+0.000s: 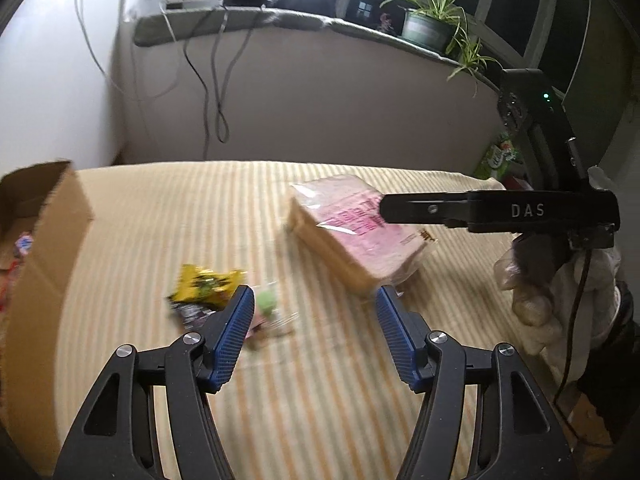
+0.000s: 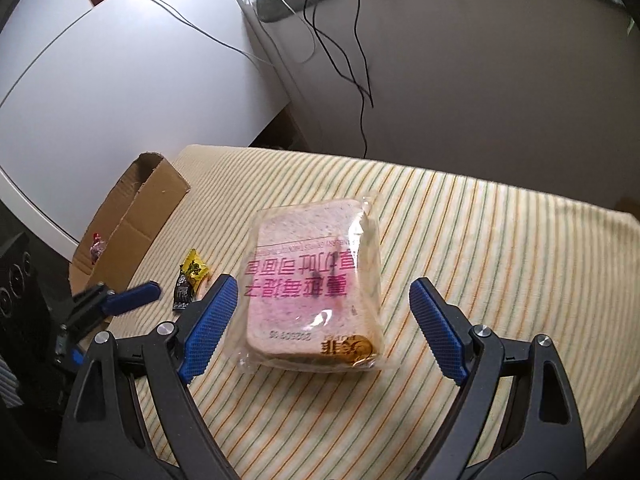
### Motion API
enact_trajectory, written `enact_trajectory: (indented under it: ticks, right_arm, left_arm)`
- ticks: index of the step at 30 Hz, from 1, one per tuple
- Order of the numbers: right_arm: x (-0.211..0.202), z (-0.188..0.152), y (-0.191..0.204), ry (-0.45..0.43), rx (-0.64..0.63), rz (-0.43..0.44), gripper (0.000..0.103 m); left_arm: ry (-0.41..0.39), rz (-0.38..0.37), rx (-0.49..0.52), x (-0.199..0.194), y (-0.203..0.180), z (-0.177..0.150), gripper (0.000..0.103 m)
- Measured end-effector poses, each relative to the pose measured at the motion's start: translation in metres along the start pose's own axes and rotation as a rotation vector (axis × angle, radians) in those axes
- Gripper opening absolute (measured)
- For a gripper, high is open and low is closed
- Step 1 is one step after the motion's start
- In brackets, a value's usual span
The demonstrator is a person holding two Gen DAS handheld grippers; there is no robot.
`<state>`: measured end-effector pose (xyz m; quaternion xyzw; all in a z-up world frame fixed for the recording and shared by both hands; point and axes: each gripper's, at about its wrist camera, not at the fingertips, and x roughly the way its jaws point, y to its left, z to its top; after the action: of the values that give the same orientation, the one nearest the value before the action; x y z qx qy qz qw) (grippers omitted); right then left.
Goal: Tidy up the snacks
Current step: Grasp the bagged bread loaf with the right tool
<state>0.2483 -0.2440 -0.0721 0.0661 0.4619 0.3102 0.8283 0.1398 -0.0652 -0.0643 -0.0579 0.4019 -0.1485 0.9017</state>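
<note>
A clear bag of sliced bread (image 2: 312, 280) with pink print lies flat on the striped tablecloth (image 2: 500, 260). My right gripper (image 2: 324, 282) hovers over its near half, open, with the pads clear of the bag on both sides. To the left lie a yellow snack packet (image 2: 195, 270) and a small black one (image 2: 183, 294). My left gripper (image 1: 315, 292) is open above bare cloth, with nothing between its pads. The yellow packet (image 1: 204, 288) and a blurred green-and-pink snack (image 1: 266, 308) lie just beyond its left finger. The bread (image 1: 360, 232) is ahead to the right.
An open cardboard box (image 1: 44, 240) holding a few wrapped snacks stands at the table's left edge. A gloved hand (image 1: 560, 280) carries the right gripper (image 1: 500, 210) over the bread. Cables (image 1: 216, 80) hang from a windowsill with a potted plant (image 1: 428, 28). A green carton (image 1: 500, 156) stands at the far right.
</note>
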Motion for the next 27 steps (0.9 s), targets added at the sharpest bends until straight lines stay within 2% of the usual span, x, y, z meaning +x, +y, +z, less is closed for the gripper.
enact_trajectory:
  ticks: [3, 11, 18, 27]
  right_arm:
    - [0.006, 0.001, -0.008, 0.022, 0.023, 0.039, 0.090]
    - [0.016, 0.003, -0.017, 0.047, 0.054, 0.095, 0.090]
    - [0.024, 0.001, -0.016, 0.088, 0.054, 0.126, 0.069]
    - [0.022, -0.001, -0.007, 0.083, 0.050, 0.123, 0.060]
  left_arm:
    - [0.024, -0.049, -0.028, 0.013, -0.003, 0.006, 0.063]
    - [0.048, -0.123, -0.070, 0.035, -0.010, 0.017, 0.063]
    - [0.069, -0.160, -0.104, 0.044, -0.011, 0.022, 0.063]
    - [0.075, -0.174, -0.105, 0.043, -0.017, 0.022, 0.063]
